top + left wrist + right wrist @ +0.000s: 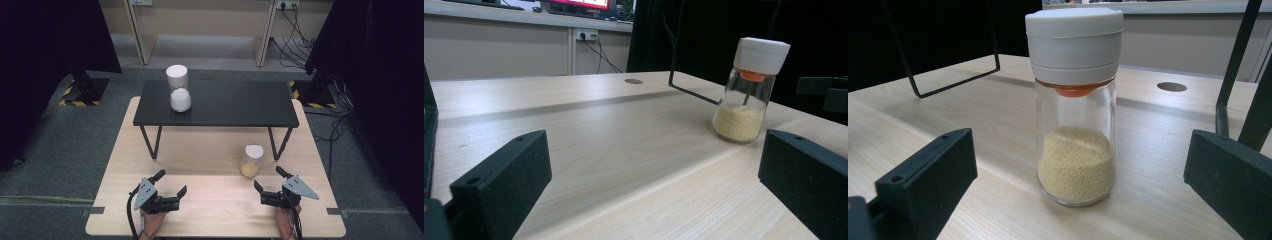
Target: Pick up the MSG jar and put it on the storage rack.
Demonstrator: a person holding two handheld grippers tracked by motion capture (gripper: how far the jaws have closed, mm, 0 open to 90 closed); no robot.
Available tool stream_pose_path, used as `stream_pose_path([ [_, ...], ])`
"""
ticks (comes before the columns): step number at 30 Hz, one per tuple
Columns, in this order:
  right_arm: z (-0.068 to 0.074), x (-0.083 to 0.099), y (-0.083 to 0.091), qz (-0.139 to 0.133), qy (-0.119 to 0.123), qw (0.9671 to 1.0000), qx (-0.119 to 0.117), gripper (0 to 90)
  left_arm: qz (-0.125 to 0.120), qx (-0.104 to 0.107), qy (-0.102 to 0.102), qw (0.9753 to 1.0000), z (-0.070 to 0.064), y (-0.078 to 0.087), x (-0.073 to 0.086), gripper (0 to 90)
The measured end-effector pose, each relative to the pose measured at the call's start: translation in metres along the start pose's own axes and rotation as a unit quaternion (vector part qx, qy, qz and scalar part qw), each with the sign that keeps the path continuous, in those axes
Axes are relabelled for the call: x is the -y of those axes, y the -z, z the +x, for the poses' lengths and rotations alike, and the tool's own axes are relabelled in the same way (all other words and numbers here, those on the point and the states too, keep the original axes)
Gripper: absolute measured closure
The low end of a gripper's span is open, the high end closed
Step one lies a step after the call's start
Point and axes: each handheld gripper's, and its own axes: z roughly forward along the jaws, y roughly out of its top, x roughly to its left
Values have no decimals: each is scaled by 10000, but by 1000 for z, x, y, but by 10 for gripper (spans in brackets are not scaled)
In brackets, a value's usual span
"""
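Note:
A glass jar of yellow grains (pixel 251 161) with a white lid stands upright on the wooden table, just right of centre. Straight ahead of my right gripper (pixel 1078 175) the jar of yellow grains (pixel 1075 105) looms close, beyond the open jaws and apart from them. In the high view my right gripper (pixel 270 179) sits open near the front right of the table. My left gripper (pixel 170 182) is open at the front left with nothing between its jaws; from my left gripper (pixel 654 170) the jar (pixel 750 90) stands off to the right. A second glass jar with white contents (pixel 179 89) stands on the black shelf (pixel 235 107).
The black shelf stands on thin wire legs (pixel 151 141) across the back of the wooden table (pixel 210 210). Grey carpet surrounds the table. Dark stands and cables (pixel 320 75) sit at the far right, and a wooden cabinet (pixel 200 30) lines the back wall.

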Motion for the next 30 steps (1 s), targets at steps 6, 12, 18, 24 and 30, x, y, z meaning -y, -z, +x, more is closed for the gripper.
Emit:
stream_pose_path([
  [6,1,-1,-1,41,79,10000,-9,5,-88,-122,69,9999,-2,4,3,0],
  [12,2,-1,0,44,77,10000,-1,5,-71,-110,106,9999,-2,4,3,0],
  [18,0,-1,0,22,42,10000,-23,5,-79,-106,70,9999,-2,4,3,0],
  [24,0,-1,0,36,42,10000,-28,5,-69,-88,55,9999,-3,4,3,0],
  [30,1,-1,0,49,54,10000,-15,5,-50,-69,9,10000,-3,3,2,0],
])
